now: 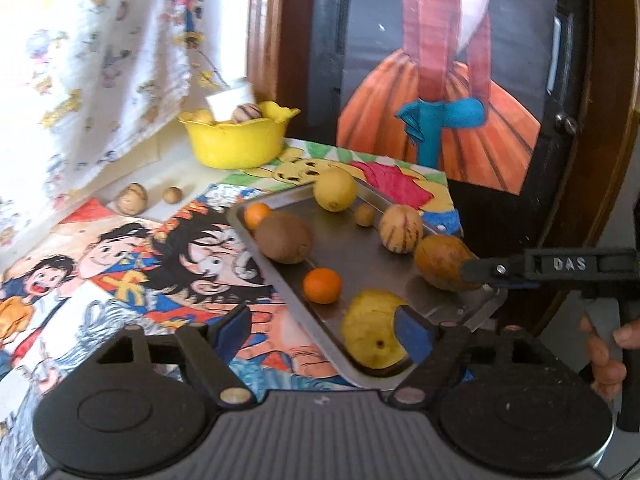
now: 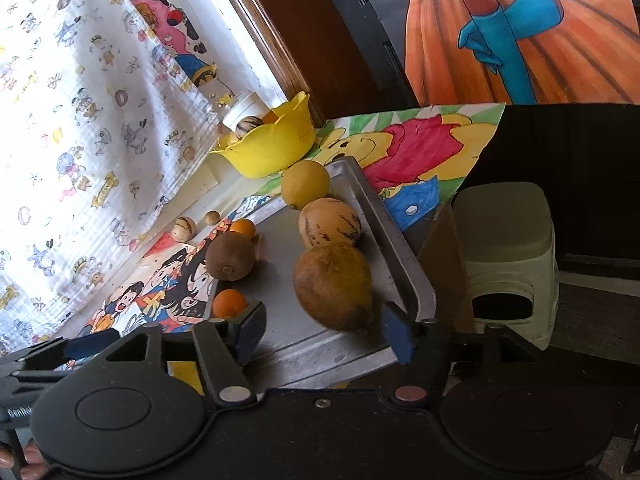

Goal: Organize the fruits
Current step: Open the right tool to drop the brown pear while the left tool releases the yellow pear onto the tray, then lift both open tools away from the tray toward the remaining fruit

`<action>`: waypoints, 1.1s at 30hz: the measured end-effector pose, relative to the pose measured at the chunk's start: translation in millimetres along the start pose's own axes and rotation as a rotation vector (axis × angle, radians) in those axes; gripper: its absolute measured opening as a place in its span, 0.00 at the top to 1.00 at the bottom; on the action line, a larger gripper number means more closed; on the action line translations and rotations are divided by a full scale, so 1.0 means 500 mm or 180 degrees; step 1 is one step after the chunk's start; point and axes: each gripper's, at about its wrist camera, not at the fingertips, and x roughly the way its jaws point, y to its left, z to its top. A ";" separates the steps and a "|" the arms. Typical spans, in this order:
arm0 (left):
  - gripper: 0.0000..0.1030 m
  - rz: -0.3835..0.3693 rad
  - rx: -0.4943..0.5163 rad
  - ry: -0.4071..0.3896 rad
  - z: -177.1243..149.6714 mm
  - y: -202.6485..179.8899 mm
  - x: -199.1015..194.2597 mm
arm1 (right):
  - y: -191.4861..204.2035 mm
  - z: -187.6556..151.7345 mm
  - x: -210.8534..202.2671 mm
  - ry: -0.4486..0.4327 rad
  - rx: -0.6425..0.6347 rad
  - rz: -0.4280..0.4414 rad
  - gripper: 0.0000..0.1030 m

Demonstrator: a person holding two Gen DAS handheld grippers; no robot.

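A metal tray (image 1: pixel 360 256) lay on a surface covered with bright cartoon drawings (image 1: pixel 132 256), holding several fruits. In the left wrist view, the left gripper (image 1: pixel 326 330) had its jaws spread wide; a bumpy yellow fruit (image 1: pixel 370 328) sat at the tray's near edge just beside the right-hand blue pad, with no pad pressing on it. Further along the tray were a small orange (image 1: pixel 322 285), a brown kiwi (image 1: pixel 284 237), a second small orange (image 1: pixel 257 214), a round yellow lemon (image 1: pixel 335 189), a small tan ball-shaped fruit (image 1: pixel 365 214), a striped pale melon-like fruit (image 1: pixel 401 229) and a large brown-yellow pear-shaped fruit (image 1: pixel 442 262). The right gripper (image 2: pixel 324 328) also had its jaws apart, standing on either side of that pear-shaped fruit without clamping it. Beyond the tray a yellow bowl (image 1: pixel 236 138) held more fruits, and two small pale fruits (image 1: pixel 131 199) lay loose on the surface near a patterned cloth (image 1: pixel 92 64). A person's fingers (image 1: pixel 604 356) gripped a handle at the right edge
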 end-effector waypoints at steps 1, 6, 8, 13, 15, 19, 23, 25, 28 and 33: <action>0.14 0.0019 -0.0034 -0.0021 0.000 0.004 -0.009 | 0.006 -0.002 -0.007 -0.0018 -0.0015 -0.0006 0.29; 0.02 0.0173 -0.0193 -0.0070 -0.005 0.024 -0.057 | 0.050 -0.019 -0.053 -0.0146 -0.0157 -0.0036 0.17; 0.00 0.0250 -0.0218 0.0001 -0.008 0.031 -0.073 | 0.070 -0.030 -0.070 -0.0196 -0.0241 -0.0048 0.13; 0.00 0.0474 -0.0336 0.0236 -0.025 0.051 -0.103 | 0.117 -0.064 -0.114 -0.0279 -0.0347 -0.0105 0.01; 0.00 0.0530 -0.0381 0.0330 -0.031 0.062 -0.116 | 0.137 -0.079 -0.130 -0.0289 -0.0361 -0.0100 0.01; 0.00 0.0626 -0.0348 0.0532 -0.049 0.078 -0.137 | 0.177 -0.112 -0.155 -0.0281 -0.0384 -0.0008 0.01; 0.00 0.0671 -0.0363 0.0727 -0.071 0.099 -0.158 | 0.221 -0.146 -0.163 -0.0206 -0.0379 0.0043 0.01; 0.00 0.0670 -0.0412 0.0793 -0.081 0.112 -0.171 | 0.241 -0.164 -0.164 -0.0175 -0.0385 0.0081 0.01; 0.00 0.0697 -0.0468 0.0864 -0.094 0.133 -0.189 | 0.278 -0.188 -0.165 -0.0132 -0.0440 0.0116 0.01; 0.00 0.0739 -0.0623 0.0883 -0.112 0.169 -0.216 | 0.337 -0.215 -0.154 0.0042 -0.0643 0.0132 0.01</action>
